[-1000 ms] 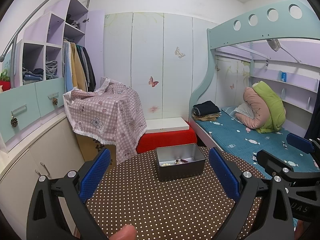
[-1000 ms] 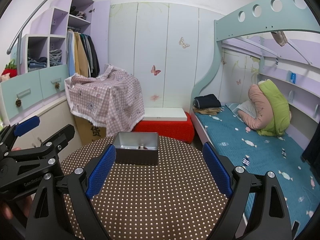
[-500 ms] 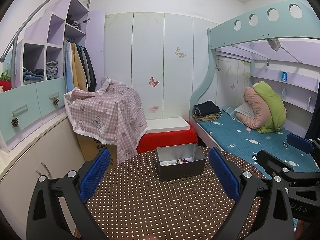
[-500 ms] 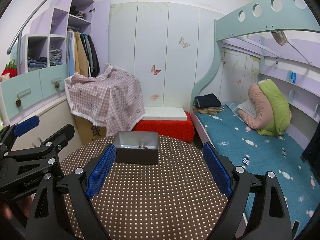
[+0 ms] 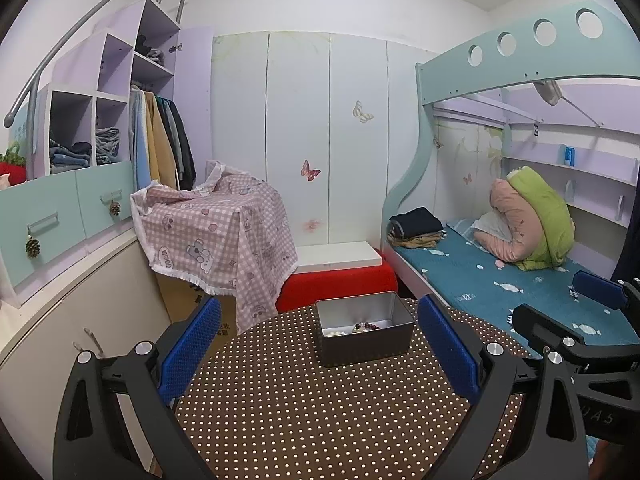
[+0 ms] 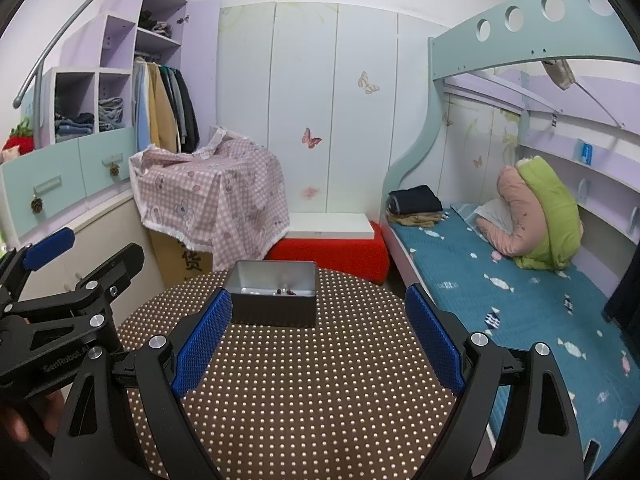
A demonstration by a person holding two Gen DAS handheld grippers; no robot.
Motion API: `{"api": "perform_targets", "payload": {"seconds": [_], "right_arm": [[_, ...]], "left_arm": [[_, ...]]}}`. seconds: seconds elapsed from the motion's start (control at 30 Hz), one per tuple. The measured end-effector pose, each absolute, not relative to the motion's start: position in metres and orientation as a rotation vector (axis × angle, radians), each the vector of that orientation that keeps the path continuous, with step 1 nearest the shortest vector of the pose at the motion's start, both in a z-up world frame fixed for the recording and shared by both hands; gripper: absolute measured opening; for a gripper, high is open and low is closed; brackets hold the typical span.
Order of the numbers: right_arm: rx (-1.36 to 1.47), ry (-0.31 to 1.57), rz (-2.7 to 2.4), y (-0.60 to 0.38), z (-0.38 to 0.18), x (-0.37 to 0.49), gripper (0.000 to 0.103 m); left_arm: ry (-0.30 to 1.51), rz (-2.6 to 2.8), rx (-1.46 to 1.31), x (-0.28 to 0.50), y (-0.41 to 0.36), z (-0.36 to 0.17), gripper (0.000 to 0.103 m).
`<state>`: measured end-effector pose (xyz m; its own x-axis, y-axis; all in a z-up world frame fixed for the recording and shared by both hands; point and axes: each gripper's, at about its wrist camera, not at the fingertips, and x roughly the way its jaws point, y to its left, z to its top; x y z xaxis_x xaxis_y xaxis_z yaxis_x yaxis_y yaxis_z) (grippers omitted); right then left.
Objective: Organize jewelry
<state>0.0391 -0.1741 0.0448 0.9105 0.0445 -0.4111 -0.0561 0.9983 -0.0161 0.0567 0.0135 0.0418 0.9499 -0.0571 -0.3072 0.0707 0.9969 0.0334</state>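
Note:
A dark metal tin [image 5: 364, 344] stands on the far part of a round table covered in brown dotted cloth [image 5: 300, 408]. Beaded jewelry [image 5: 364, 327], pale and dark red, lies in the tin's bottom. My left gripper [image 5: 319, 303] hovers over the table short of the tin, open and holding nothing. My right gripper [image 6: 318, 294] is also open and holds nothing, with the tin [image 6: 274, 308] just beyond its left finger. Each gripper shows in the other's view: the right gripper [image 5: 568, 308] at the right edge, the left gripper [image 6: 80, 258] at the left edge.
A box under a pink checked cloth [image 5: 216, 240] and a red bench with a white board [image 5: 340, 276] stand behind the table. A bunk bed with blue bedding [image 5: 500, 280] lies to the right, cabinets [image 5: 60, 320] to the left. A hand [image 6: 24, 420] shows at the lower left.
A fingertip that showed at the bottom edge of the left wrist view a second ago is gone. Both grippers and the tin have kept still.

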Motion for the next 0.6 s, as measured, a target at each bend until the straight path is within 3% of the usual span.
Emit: {"api": "perform_targets", "payload": {"seconds": [0.6], "right_arm": [[-0.028, 0.422, 0.052, -0.1749, 0.0443, 0.0393, 0.086]], "left_arm": [[0.309, -0.067, 0.046, 0.0552, 0.0113, 0.0412, 0.095]]}}
